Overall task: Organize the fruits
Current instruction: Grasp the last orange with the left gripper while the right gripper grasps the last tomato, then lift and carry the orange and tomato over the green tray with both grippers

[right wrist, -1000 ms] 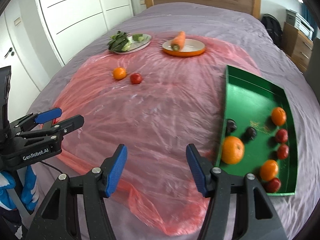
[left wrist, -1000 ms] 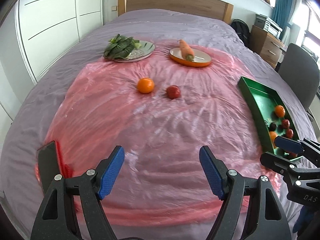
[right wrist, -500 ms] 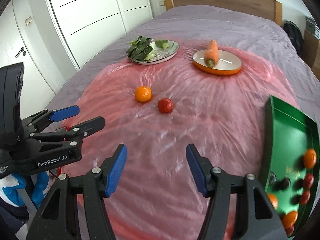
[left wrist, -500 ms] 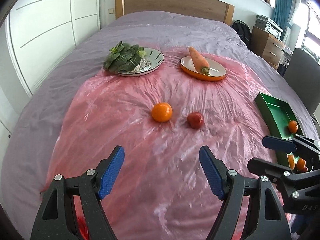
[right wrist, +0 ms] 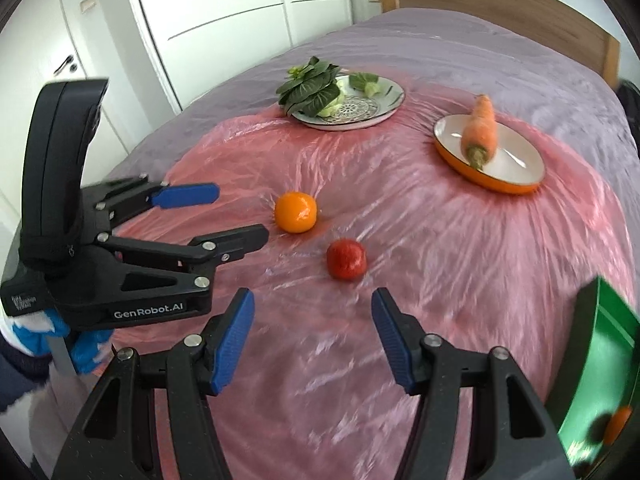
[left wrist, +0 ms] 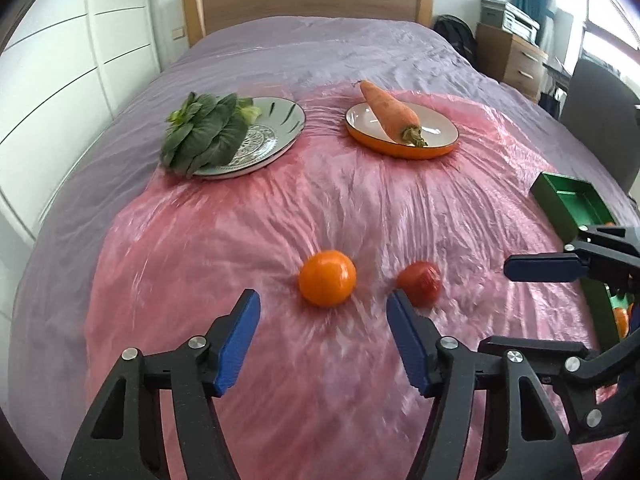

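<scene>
On the bed's pink sheet (left wrist: 248,248), an orange (left wrist: 327,277) and a red fruit (left wrist: 419,283) are waiting loose while other fruit is sitting in the green tray (right wrist: 592,360). You are reaching with your left gripper (left wrist: 322,344), jaws just narrowing, and right gripper (right wrist: 312,336), both released and empty.

The green tray (right wrist: 592,364) runs off the right wrist view's edge, its fruit a dim orange blur, perhaps a tangerine. In the left wrist view the right gripper (left wrist: 560,308) masks most of the tray. Motion smears the pink plastic sheet (left wrist: 280,400) nearest both cameras.
</scene>
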{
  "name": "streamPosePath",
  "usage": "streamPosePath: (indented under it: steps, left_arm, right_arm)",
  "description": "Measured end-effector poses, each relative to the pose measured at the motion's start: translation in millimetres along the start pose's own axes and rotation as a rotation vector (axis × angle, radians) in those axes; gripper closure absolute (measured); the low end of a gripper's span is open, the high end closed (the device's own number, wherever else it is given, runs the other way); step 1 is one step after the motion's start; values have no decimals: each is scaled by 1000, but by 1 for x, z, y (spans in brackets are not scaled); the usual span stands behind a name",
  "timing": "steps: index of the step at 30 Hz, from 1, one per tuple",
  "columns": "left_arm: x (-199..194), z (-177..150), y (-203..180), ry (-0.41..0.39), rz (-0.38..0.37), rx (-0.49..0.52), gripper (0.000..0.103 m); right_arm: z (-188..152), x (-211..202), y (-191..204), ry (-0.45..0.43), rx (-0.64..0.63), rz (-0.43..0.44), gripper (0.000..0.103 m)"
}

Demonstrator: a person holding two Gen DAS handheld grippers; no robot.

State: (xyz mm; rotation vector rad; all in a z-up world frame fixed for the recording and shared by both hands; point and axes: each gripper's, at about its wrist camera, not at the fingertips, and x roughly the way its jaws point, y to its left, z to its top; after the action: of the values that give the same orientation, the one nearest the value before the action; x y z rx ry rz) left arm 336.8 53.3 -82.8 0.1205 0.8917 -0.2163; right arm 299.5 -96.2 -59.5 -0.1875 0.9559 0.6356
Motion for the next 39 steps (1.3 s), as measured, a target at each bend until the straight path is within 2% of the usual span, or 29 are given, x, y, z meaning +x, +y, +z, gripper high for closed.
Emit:
streamPosePath:
  steps: [2,4,12,14,23,25,39]
  left_arm:
    - [9,4,0,14,-16,18,53]
    - [20,6,-2,29,-19,36,54]
    - [40,8,-1,43,-34,61,55]
    - [45,7,-1,49,-36,67,59]
    - [60,1,-1,64,-35,74,65]
    - [62,0,-1,64,-39,74,67]
    - [52,-1,4,23,-49,41,68]
  right_arm:
    - [5,10,-3,20,-19,4,6]
    - [10,20,-5,39,-30,6,23]
    - [27,51,-11,69,-77,-23,23]
    - [29,57,-13,77,-83,-20,23]
    - [25,78,-16,111,-85,-24,35]
    - [24,80,-19,115,-75,-27,45]
    - [23,82,-22,101,-41,-16,46]
